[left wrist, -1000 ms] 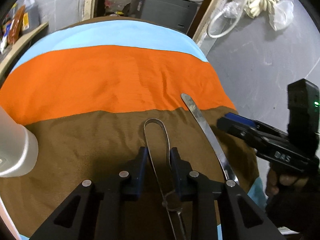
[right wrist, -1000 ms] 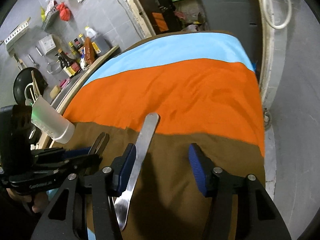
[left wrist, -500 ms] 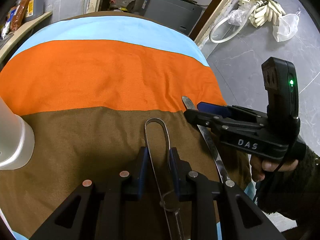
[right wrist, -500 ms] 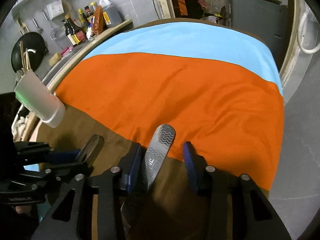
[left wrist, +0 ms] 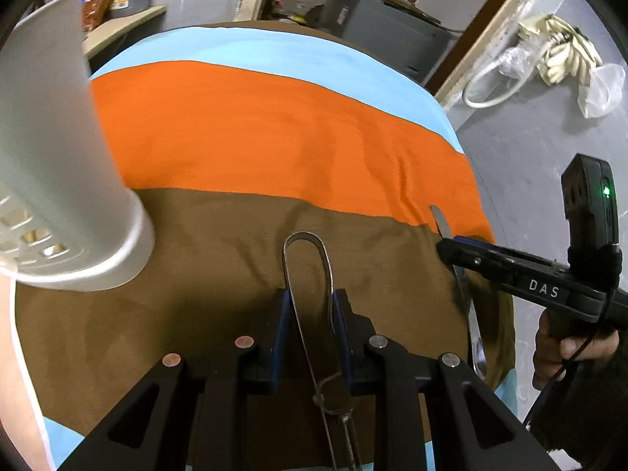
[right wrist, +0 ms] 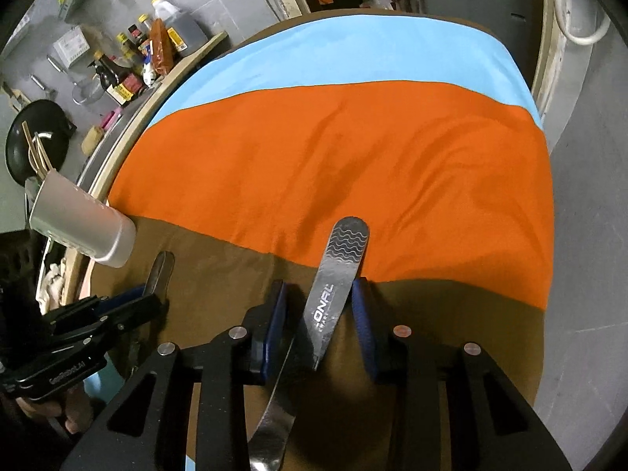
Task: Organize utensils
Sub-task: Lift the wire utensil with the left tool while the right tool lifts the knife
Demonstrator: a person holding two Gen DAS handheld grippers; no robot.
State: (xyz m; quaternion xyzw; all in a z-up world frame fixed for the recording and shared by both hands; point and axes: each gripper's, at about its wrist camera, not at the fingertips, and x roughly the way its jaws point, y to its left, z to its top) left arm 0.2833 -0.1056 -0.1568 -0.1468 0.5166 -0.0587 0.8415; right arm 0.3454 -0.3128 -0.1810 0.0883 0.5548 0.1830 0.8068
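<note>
My left gripper (left wrist: 310,314) is shut on the wire loop handle (left wrist: 306,243) of a thin metal utensil, held over the brown stripe of the cloth. It also shows in the right wrist view as the left gripper (right wrist: 153,294). A white perforated utensil holder (left wrist: 59,157) stands close at the left, and chopsticks (right wrist: 35,153) stick out of the holder (right wrist: 78,231). My right gripper (right wrist: 320,314) is closing around the flat steel handle of a spoon (right wrist: 341,271). The handle sits between the jaws, and a gap still shows at the left pad. In the left wrist view the right gripper (left wrist: 447,247) is at the cloth's right edge, over the spoon (left wrist: 471,322).
A brown, orange and light-blue striped cloth (left wrist: 274,137) covers the table, which drops off to grey floor at the right. Sauce bottles (right wrist: 129,59) and a black pan (right wrist: 35,145) stand beyond the left edge. A grey cabinet (left wrist: 384,27) is behind. A hand (left wrist: 565,337) holds the right gripper.
The right gripper came over the spoon handle and its jaws narrowed around it. The left gripper carried the wire-handled utensil leftward, so the white holder now looms much closer.
</note>
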